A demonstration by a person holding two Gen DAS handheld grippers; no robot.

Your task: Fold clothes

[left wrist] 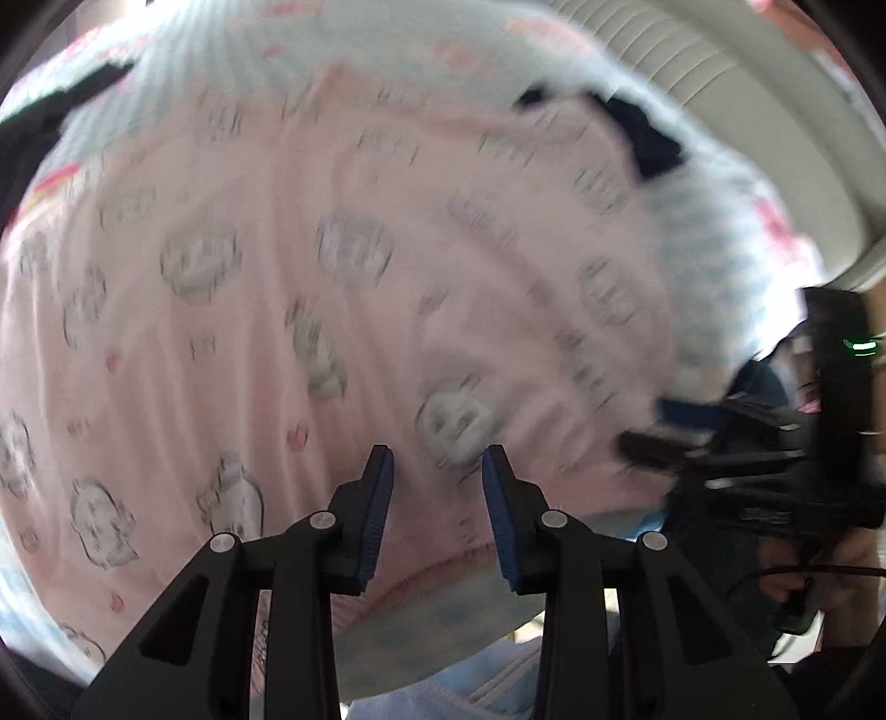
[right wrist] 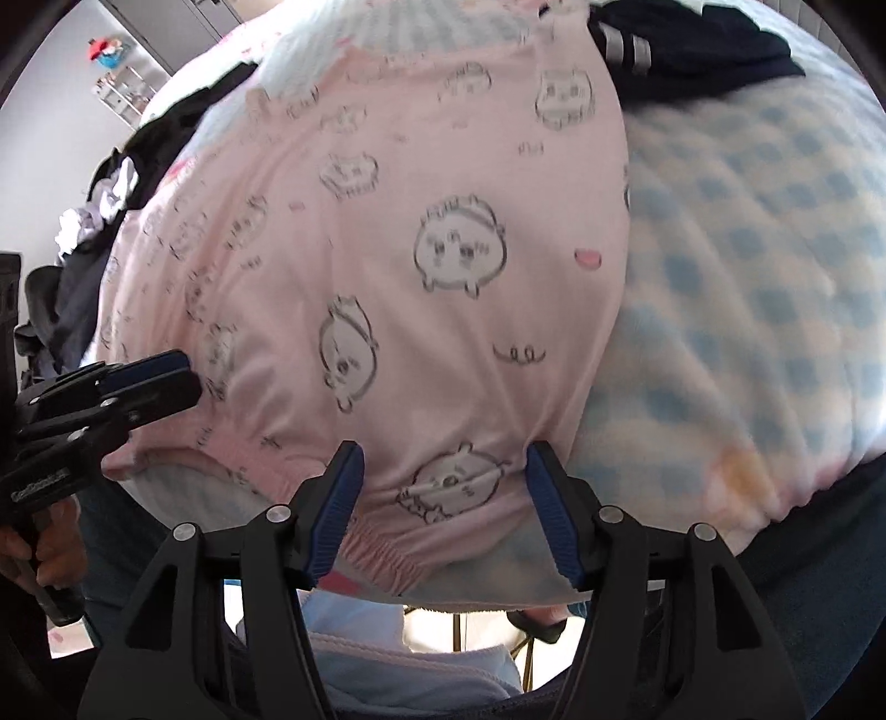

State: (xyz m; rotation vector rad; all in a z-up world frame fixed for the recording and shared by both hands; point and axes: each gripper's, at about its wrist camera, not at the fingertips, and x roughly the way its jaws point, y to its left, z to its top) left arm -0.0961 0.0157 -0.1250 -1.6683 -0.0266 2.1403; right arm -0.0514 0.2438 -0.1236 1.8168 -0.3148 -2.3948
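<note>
A pink garment printed with grey cartoon faces lies spread over a blue-and-white checked blanket. In the right wrist view the same pink garment shows its gathered elastic hem at the near edge. My left gripper hovers over the near part of the garment, its blue pads apart and nothing pinched between them. My right gripper stands wide open, its fingers on either side of a cartoon face just above the hem. Each gripper shows in the other's view: right gripper, left gripper.
A dark garment with white stripes lies at the far edge of the pink one, and black clothes are piled at the far left. A shelf with small items stands by the wall. A hand grips the left tool's handle.
</note>
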